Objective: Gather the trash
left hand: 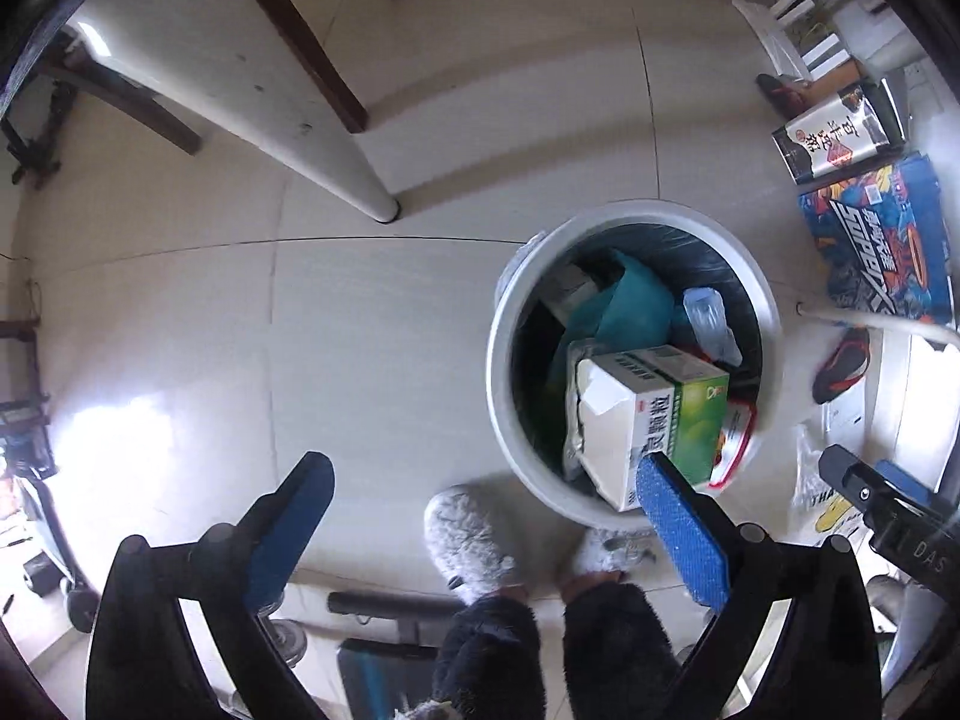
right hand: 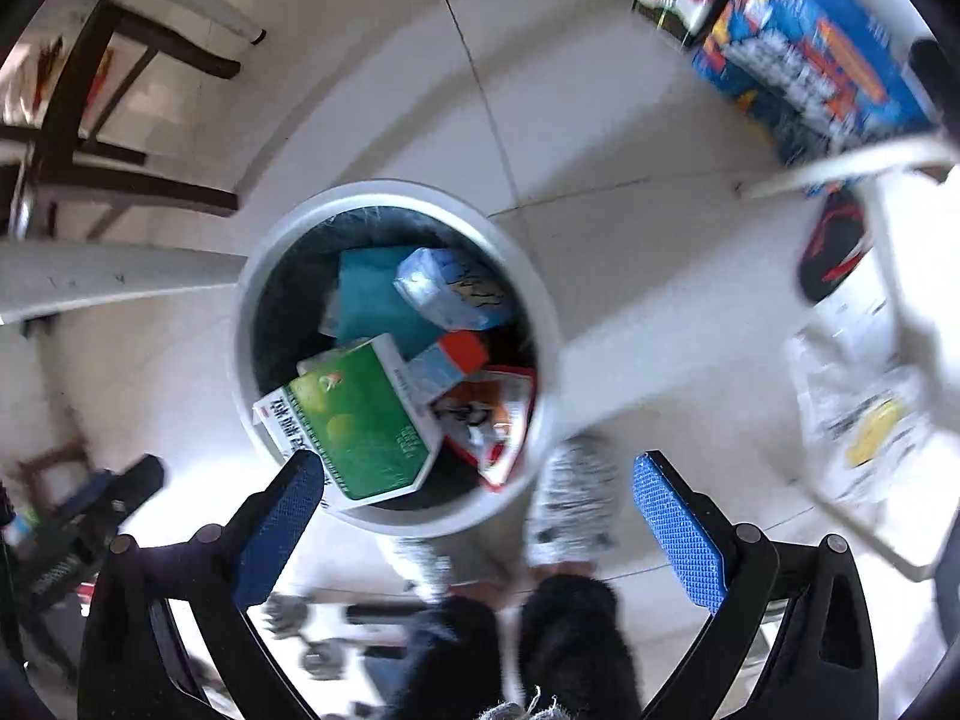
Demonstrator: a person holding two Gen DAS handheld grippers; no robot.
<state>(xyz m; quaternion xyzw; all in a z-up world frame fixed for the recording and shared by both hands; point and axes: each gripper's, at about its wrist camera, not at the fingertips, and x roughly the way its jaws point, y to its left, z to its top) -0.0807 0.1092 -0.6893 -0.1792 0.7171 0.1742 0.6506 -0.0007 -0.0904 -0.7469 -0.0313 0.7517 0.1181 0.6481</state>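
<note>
One white round trash bin (left hand: 774, 324) is standing on the tiled floor (left hand: 384, 324), lined with a dark bag and nearly full. In it are lying one green-and-white carton (right hand: 360, 420), one teal bag (right hand: 372, 300), one clear plastic bottle (left hand: 711, 318), one small blue-and-orange box (right hand: 450, 366) and one red-edged wrapper (right hand: 504, 420); the carton is sitting on top, leaning against the near rim.

Two tools are hanging above the bin, both pointing down. The left tool (left hand: 486, 504) is standing with its blue pads wide apart and nothing between them; its right pad (left hand: 678, 522) is showing in front of the carton, and whether it is touching cannot be told. The right tool (right hand: 477, 504) is likewise gaping wide and holding nothing.

Two feet in fluffy grey slippers (left hand: 468, 540) are standing just beside the bin. Nearby, one white table leg (left hand: 336, 156), dark chair legs (left hand: 300, 36), one blue printed box (left hand: 882, 240), one black shoe (left hand: 840, 363) and one printed plastic bag (right hand: 864, 414) are crowding the floor around it.
</note>
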